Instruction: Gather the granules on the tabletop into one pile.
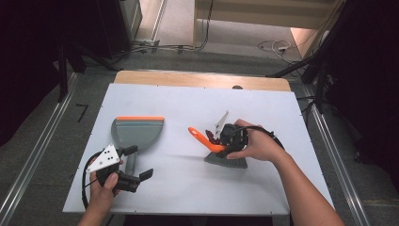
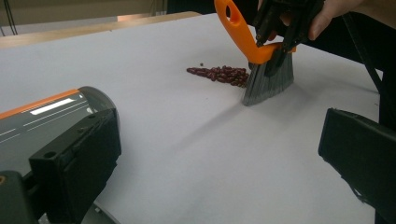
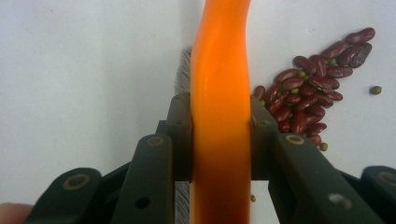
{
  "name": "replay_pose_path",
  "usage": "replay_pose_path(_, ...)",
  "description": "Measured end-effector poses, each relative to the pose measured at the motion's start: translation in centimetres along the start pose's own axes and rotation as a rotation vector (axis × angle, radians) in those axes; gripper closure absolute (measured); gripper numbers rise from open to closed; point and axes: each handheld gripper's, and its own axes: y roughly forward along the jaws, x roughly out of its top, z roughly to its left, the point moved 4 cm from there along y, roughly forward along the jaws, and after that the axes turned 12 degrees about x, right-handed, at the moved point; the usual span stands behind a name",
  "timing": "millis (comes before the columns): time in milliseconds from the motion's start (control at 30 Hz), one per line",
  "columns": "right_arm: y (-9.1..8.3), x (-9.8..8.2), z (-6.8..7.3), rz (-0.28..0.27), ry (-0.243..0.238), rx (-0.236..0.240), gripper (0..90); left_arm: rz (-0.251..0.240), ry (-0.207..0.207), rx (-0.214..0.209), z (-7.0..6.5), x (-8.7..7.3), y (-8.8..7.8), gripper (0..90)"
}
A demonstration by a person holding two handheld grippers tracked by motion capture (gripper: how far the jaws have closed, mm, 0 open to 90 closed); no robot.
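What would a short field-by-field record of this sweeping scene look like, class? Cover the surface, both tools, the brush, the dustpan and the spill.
surface: white table top
right tool: shut on the orange brush handle
brush: orange handle, grey bristles down on the table, right beside the beans
spill: pile of red beans with a few small green ones
dustpan: grey with orange edge, lying flat, apart from the beans
left tool: open, jaws either side of the dustpan handle

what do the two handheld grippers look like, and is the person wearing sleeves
Both grippers are black with blocky jaws. The left gripper carries a grey three-cornered plate dotted with holes, and a black cable loops from it. The right gripper trails a black cable too. The forearms are bare, with no sleeves or gloves.
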Motion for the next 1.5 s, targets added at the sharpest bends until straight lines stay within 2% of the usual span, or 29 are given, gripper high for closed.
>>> replay_pose_path(133, 0.0, 0.1, -0.3, -0.008, 0.007, 0.006, 67.3, 0.001, 0.005, -0.002, -0.1, 0.0, 0.0, 0.3)
replay_pose_path(167, -0.1, 0.2, -0.6, -0.012, 0.006, -0.012, 67.4, 0.002, 0.005, -0.002, -0.1, 0.0, 0.0, 0.2)
replay_pose_path(200, -0.1, 0.2, -0.5, -0.008, 0.021, -0.005, 67.3, 0.004, 0.005, -0.001, -0.1, 0.0, 0.0, 0.2)
replay_pose_path(233, -0.1, 0.3, -0.9, -0.014, 0.004, -0.021, 67.3, 0.002, 0.004, -0.002, -0.1, 0.0, 0.1, 0.2)
replay_pose_path(400, -0.2, 0.5, -1.6, -0.018, 0.002, -0.009, 67.3, 0.005, 0.005, -0.003, -0.1, 0.0, 0.1, 0.2)
replay_pose_path(533, -0.3, 0.6, -2.3, -0.022, -0.006, -0.021, 67.3, 0.004, 0.006, -0.004, -0.1, 0.0, 0.0, 0.2)
replay_pose_path(633, -0.4, 0.8, -2.7, -0.031, 0.014, -0.020, 67.2, 0.001, 0.002, -0.003, 0.0, 0.0, 0.0, 0.2)
replay_pose_path(733, -0.4, 0.9, -3.2, -0.033, 0.006, -0.020, 67.1, 0.001, 0.000, -0.002, 0.0, 0.0, 0.0, 0.2)
replay_pose_path(767, -0.4, 0.9, -3.2, -0.027, 0.022, -0.008, 67.1, 0.001, 0.000, -0.002, 0.0, 0.0, 0.0, 0.2)
replay_pose_path(800, -0.4, 1.0, -3.4, -0.031, 0.003, -0.018, 67.1, 0.001, 0.001, -0.002, 0.0, 0.0, 0.0, 0.2)
replay_pose_path(900, -0.5, 1.1, -3.8, -0.034, 0.004, -0.025, 67.2, 0.003, 0.004, -0.003, 0.0, 0.0, 0.0, 0.2)
replay_pose_path(967, -0.5, 1.2, -4.0, -0.032, 0.021, -0.014, 67.2, 0.003, 0.004, -0.004, 0.0, 0.0, 0.0, 0.2)
replay_pose_path(1000, -0.6, 1.2, -4.3, -0.035, 0.007, -0.025, 67.1, 0.003, 0.003, -0.003, 0.0, 0.0, 0.0, 0.2)
replay_pose_path(1133, -0.6, 1.3, -4.7, -0.044, 0.030, -0.013, 67.1, 0.002, 0.001, -0.003, 0.1, -0.1, 0.0, 0.2)
replay_pose_path(1233, -0.7, 1.4, -5.0, -0.053, 0.038, -0.020, 67.1, 0.003, -0.001, -0.003, 0.1, -0.1, 0.0, 0.3)
replay_pose_path(1367, -0.8, 1.5, -5.5, -0.058, 0.027, -0.025, 67.1, 0.002, -0.001, -0.003, 0.1, -0.1, 0.0, 0.2)
replay_pose_path(1467, -0.9, 1.7, -5.9, -0.045, 0.032, -0.021, 67.1, 0.003, -0.001, -0.004, 0.1, -0.1, 0.0, 0.2)
replay_pose_path(1500, -0.9, 1.8, -5.9, -0.046, 0.047, -0.013, 67.2, 0.004, -0.001, -0.004, 0.1, -0.1, 0.0, 0.2)
